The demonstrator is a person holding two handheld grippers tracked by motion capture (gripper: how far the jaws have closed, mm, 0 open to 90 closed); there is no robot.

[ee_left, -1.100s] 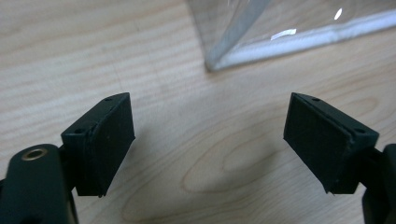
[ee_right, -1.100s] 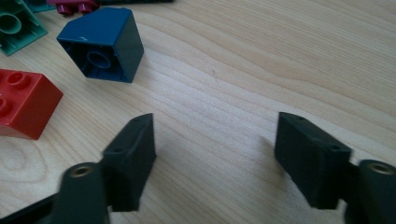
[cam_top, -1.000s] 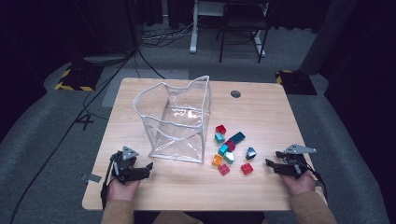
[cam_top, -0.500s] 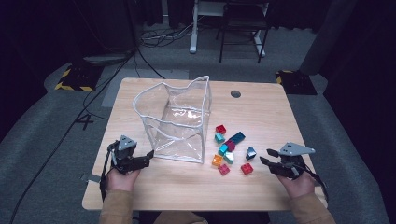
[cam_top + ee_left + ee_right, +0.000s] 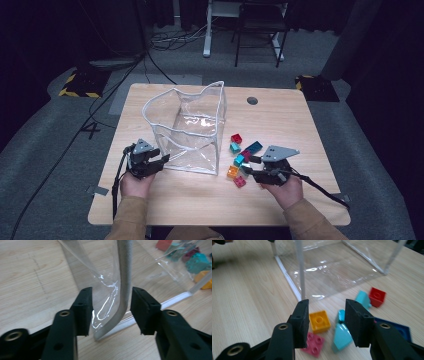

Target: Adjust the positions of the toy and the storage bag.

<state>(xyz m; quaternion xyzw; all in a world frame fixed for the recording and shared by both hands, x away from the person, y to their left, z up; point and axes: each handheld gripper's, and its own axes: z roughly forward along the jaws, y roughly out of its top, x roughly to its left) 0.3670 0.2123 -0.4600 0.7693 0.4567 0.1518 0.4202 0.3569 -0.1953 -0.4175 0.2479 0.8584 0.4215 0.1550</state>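
A clear plastic bag (image 5: 186,129) with white trim stands open on the wooden table (image 5: 295,120). My left gripper (image 5: 162,160) is open at its near left corner. In the left gripper view the jaws of the left gripper (image 5: 111,311) straddle the white corner seam (image 5: 124,285) without closing. Right of the bag lie several bricks: a red one (image 5: 236,138), teal (image 5: 234,147), a blue plate (image 5: 253,147), orange (image 5: 232,172) and pink (image 5: 240,181). My right gripper (image 5: 251,167) is open over them; the right gripper (image 5: 327,320) frames the orange brick (image 5: 319,320), with a teal brick (image 5: 341,336) and pink brick (image 5: 314,345) close by.
A round cable hole (image 5: 252,100) sits at the table's far right. Beyond the table are dark floor, cables and desk legs (image 5: 207,30). Each gripper's cable trails off the near edge. Bare wood lies left of the bag and along the near edge.
My left gripper has moved forward and right up to the bag's near corner. My right gripper has moved left, in over the bricks. The bag and the bricks have not shifted.
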